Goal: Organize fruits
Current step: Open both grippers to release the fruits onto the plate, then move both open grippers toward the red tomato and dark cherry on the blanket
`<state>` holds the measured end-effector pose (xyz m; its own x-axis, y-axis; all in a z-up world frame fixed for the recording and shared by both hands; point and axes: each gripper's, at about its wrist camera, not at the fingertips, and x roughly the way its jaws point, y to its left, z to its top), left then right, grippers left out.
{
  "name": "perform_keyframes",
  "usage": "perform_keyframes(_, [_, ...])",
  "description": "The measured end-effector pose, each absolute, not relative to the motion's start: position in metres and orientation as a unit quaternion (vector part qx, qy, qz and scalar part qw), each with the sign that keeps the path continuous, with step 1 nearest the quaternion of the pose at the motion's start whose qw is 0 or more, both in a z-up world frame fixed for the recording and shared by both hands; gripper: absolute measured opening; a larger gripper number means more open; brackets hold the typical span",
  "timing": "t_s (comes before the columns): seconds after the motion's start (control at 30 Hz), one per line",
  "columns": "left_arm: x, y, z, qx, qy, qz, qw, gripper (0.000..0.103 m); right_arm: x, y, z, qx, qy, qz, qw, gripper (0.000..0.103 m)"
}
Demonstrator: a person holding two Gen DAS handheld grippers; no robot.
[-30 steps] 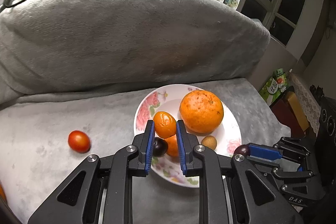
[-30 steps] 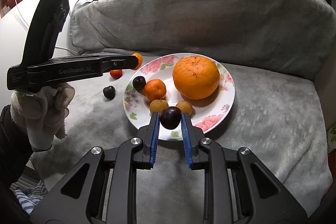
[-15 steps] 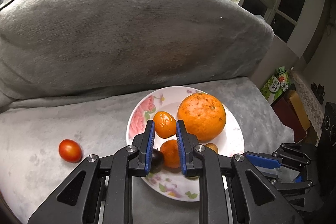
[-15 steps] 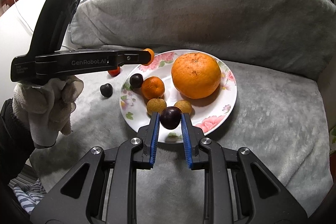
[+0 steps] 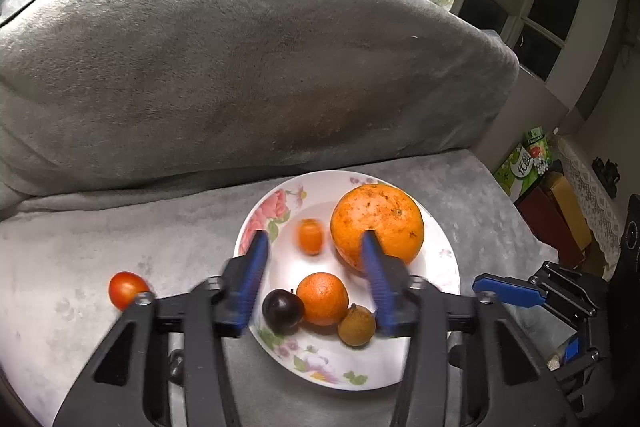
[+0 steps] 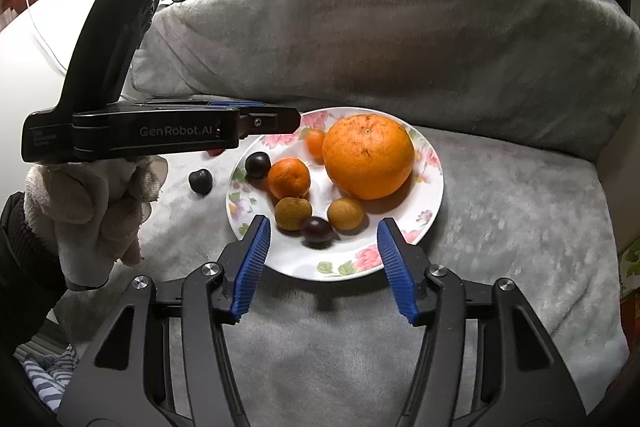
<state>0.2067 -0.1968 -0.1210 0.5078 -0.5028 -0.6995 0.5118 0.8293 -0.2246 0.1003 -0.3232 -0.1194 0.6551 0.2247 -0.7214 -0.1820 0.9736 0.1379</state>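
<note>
Both grippers have just let go: left gripper (image 5: 314,247) jaws are opening over the small kumquat (image 5: 311,235), upright on the floral plate (image 5: 448,267); right gripper (image 6: 323,241) opens around the dark plum (image 6: 317,231) near the plate's front edge. Only the left view shows the tomato (image 5: 125,289) off-plate

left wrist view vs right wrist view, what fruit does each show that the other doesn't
Only the left wrist view clearly shows the red tomato lying on the grey blanket.

Only the right wrist view shows the dark heart-shaped fruit off the plate, a second brown fruit, a second dark plum and the gloved hand.

Both show the floral plate, big orange, mandarin and both grippers, jaws opening, nothing held.
</note>
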Motion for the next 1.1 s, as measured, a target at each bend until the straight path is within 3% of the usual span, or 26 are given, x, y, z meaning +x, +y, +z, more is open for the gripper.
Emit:
perform_keyframes(0.07, [0.206,-0.195,-0.119,0.003,0.397,-0.292,0.87,0.058,0.099,-0.324,-0.118,0.027,0.396,0.111,0.911,0.065])
perform_keyframes(0.17, [0.205,-0.191,-0.117,0.0,0.394,-0.289,0.873,0.07,0.098,-0.325,-0.117,0.031,0.396,0.117,0.91,0.068])
perform_keyframes(0.27, [0.203,-0.189,-0.115,-0.001,0.391,-0.287,0.875,0.071,0.095,-0.323,-0.114,0.026,0.388,0.115,0.914,0.087])
perform_keyframes(0.3, [0.202,-0.188,-0.114,-0.001,0.39,-0.286,0.875,0.072,0.093,-0.322,-0.112,0.025,0.383,0.117,0.916,0.088])
perform_keyframes(1.1, [0.166,-0.125,-0.079,-0.014,0.333,-0.274,0.902,0.072,0.08,-0.266,-0.094,0.0,0.38,0.131,0.916,0.089])
